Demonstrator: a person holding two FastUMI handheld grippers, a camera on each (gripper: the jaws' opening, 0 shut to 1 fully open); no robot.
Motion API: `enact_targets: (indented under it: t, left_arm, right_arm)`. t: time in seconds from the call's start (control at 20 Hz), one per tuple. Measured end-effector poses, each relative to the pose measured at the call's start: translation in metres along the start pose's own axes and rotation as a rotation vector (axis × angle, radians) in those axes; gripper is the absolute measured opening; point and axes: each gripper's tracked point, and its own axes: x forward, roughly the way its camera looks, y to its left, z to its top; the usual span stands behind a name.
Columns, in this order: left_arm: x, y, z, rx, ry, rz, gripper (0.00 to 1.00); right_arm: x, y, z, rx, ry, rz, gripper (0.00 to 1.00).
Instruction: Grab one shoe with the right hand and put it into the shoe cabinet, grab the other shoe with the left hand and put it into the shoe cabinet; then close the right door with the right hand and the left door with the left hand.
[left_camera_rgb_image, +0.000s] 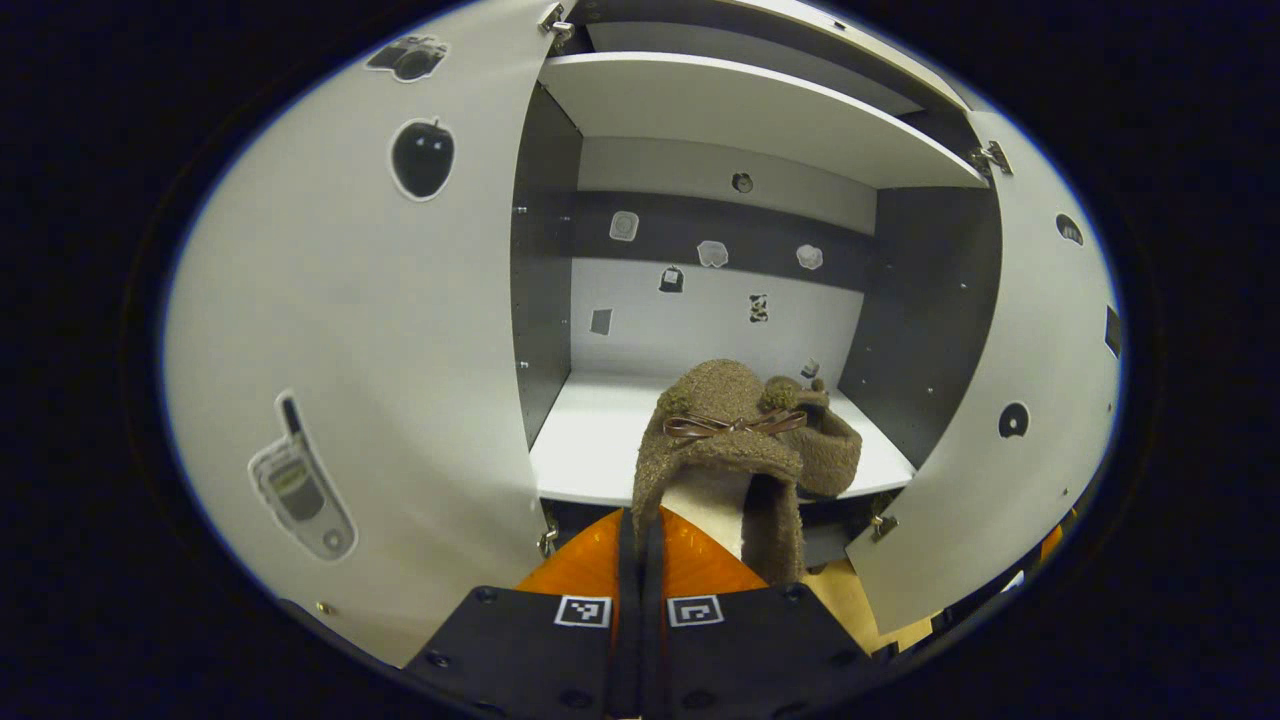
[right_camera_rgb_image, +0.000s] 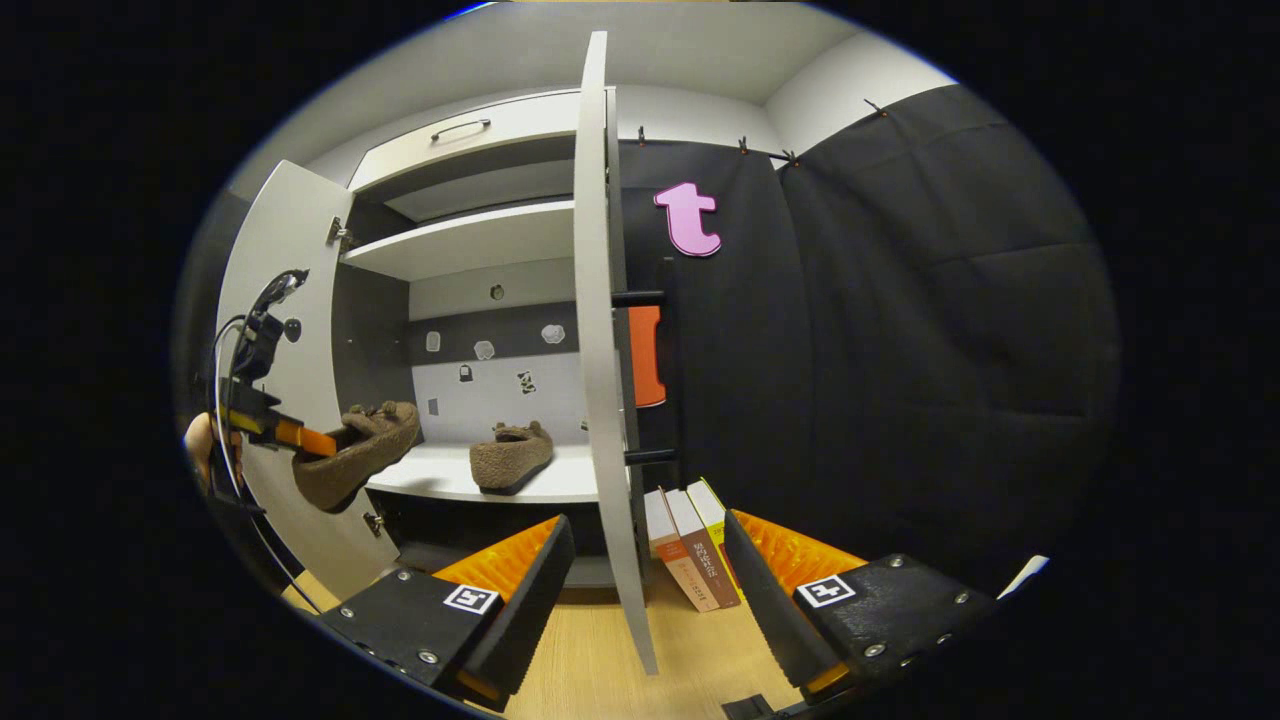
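One shoe (right_camera_rgb_image: 512, 455) lies inside the shoe cabinet (right_camera_rgb_image: 480, 235); the left gripper (left_camera_rgb_image: 640, 540) clamps the second shoe (left_camera_rgb_image: 735, 450) before it (right gripper (right_camera_rgb_image: 645, 570) spread, both doors unclosed).

Left tongs (left_camera_rgb_image: 640, 560): we see ribbed inner faces on the fingers, which rise from two black blocks.
Block markings: we count one square black-and-white tag on each block, with round screw heads near the edges.
Right tongs (right_camera_rgb_image: 645, 580): we find the same build, black blocks with screws, one tag each, ribbed inner faces.
Cables: we note black cables looping above the left tongs in the right gripper view.
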Motion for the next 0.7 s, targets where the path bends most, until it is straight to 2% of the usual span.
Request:
enact_targets:
  t: [0.05,0.1,0.15,0.25,0.45,0.7]
  left_arm:
    - [0.015,0.001,0.004,-0.009,-0.009,0.004,0.06]
    - [0.023,-0.014,-0.027,-0.016,-0.011,0.007,0.06]
    - [0.035,-0.007,0.001,-0.023,-0.013,0.005,0.06]
    - [0.066,-0.012,0.013,-0.039,-0.005,-0.006,0.06]
    - [0.115,-0.018,0.012,-0.023,0.02,0.014,0.06]
    - [0.155,-0.023,-0.01,-0.074,0.082,0.005,0.06]
  right_arm:
    - [-0.001,-0.005,0.002,0.0,-0.005,-0.008,0.93]
    - [-0.001,-0.01,0.004,-0.003,-0.008,-0.02,0.93]
    - [-0.001,-0.015,0.005,-0.007,-0.011,-0.031,0.93]
    - [-0.002,-0.024,0.005,-0.01,-0.009,-0.05,0.93]
    - [-0.003,-0.04,0.004,-0.007,0.0,-0.09,0.93]
    - [0.0,-0.06,0.001,-0.015,0.02,-0.131,0.93]
